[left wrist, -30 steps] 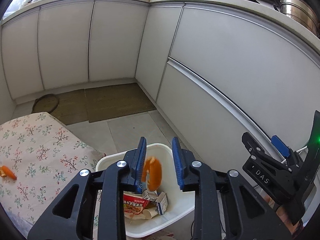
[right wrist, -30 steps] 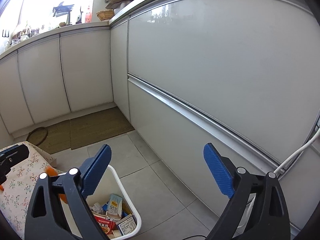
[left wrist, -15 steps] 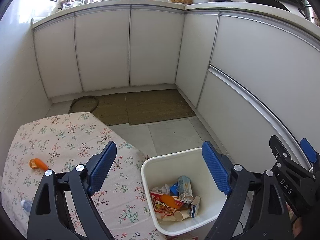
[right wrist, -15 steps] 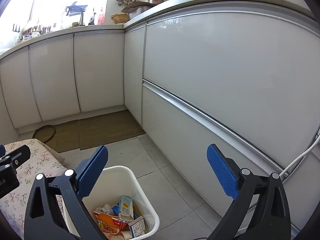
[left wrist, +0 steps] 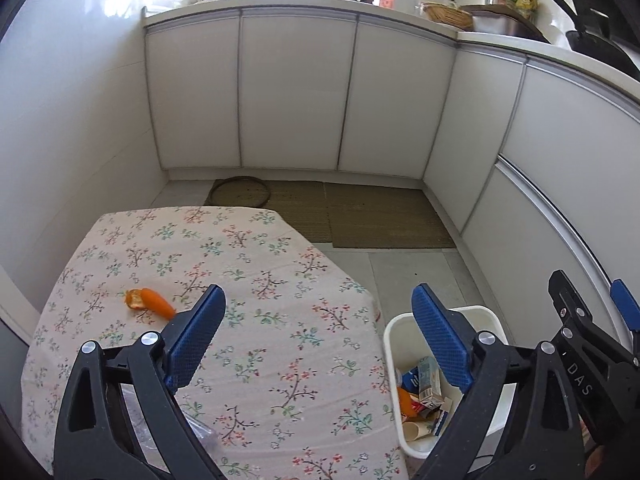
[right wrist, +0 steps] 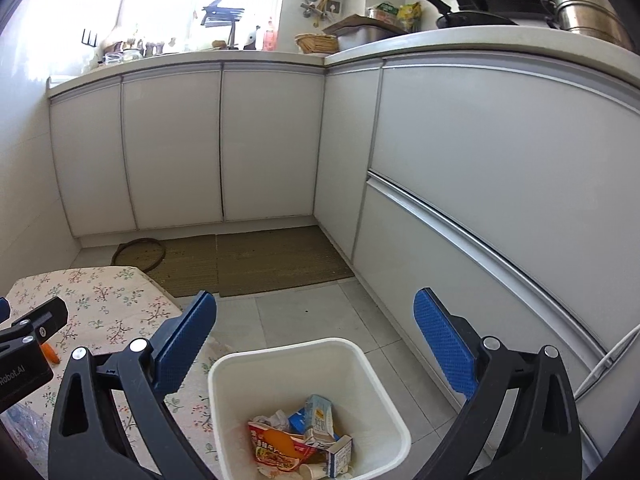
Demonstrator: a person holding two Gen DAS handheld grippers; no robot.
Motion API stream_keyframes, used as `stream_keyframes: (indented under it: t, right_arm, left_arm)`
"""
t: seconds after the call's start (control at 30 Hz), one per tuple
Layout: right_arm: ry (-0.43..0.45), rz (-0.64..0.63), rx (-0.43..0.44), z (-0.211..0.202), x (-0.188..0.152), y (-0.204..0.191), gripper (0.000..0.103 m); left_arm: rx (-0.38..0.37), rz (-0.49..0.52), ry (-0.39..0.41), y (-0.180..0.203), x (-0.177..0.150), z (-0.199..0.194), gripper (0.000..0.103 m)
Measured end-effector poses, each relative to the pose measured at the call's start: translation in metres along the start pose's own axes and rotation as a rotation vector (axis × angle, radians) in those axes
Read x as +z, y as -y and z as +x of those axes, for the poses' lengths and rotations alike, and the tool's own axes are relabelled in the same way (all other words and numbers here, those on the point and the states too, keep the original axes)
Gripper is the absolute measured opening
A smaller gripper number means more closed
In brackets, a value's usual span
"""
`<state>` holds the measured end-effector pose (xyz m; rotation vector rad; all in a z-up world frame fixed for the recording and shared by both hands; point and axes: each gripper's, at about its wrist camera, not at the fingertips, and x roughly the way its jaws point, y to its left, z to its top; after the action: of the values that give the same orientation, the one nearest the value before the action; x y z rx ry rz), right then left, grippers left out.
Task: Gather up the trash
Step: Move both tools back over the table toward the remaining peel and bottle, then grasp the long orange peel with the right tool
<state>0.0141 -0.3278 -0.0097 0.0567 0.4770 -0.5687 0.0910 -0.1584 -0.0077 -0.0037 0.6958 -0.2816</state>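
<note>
Peel left on the table

Left gripper (left wrist: 316,316) opening, right gripper (right wrist: 314,322) spread, both empty; the thin orange peel (left wrist: 150,302) may slip the pads or snag the tablecloth (left wrist: 280,280) short of the bin (right wrist: 296,364).

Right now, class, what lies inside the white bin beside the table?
Inside the white bin: an orange peel on a red packet, small cartons, crumpled paper. Whatever lies beneath them is covered.
</note>
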Motion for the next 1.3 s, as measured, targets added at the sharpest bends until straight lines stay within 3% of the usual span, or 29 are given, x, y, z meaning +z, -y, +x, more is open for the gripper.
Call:
stream_keyframes:
  t: [0.5,0.9,1.2,1.3]
  right_arm:
    - [0.006,-0.152,0.209,-0.007,-0.007,-0.131,0.096]
    - [-0.023,-0.399,0.331,0.012,-0.037,-0.25,0.096]
    - [-0.139,-0.616,0.517,0.039,-0.07,-0.343,0.096]
    - [-0.226,-0.693,0.6,0.051,-0.079,-0.374,0.096]
  left_arm:
    - [0.202,-0.21,-0.073,-0.13,-0.017,-0.005,0.092]
    - [0.306,-0.377,-0.14,-0.239,-0.046,0.002,0.092]
    - [0.353,-0.492,-0.179,-0.304,-0.066,0.001,0.092]
    - [0.361,-0.52,-0.189,-0.318,-0.072,0.001,0.092]
